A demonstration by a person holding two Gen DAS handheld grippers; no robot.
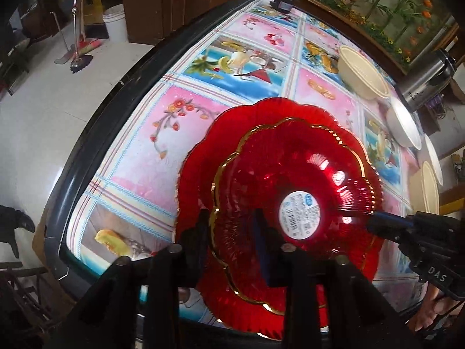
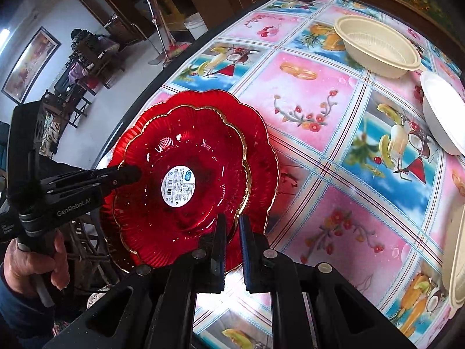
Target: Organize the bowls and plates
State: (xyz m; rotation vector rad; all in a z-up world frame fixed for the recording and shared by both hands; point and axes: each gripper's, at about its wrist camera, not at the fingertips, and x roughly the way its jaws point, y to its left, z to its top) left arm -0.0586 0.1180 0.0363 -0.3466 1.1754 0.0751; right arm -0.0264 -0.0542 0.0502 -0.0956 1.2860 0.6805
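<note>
Left wrist view: the left gripper (image 1: 232,241) stands released astride the rim of the gold-edged top plate (image 1: 290,180), nested on a bigger red plate (image 1: 200,151). Right wrist view: the right gripper (image 2: 232,250) pinches that top plate's near rim. Stiff, glossy, likely slippery and brittle; the rim is the hold.

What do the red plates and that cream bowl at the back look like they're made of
Red plates: likely glass, maybe clear hard plastic. Translucent, glossy, sharp highlights, ribbed scalloped rims, the upper one edged in gold.
Cream bowl: looks like molded pulp or matte disposable plastic, with a dull surface, thin rolled rim and fine ribbing inside.
</note>
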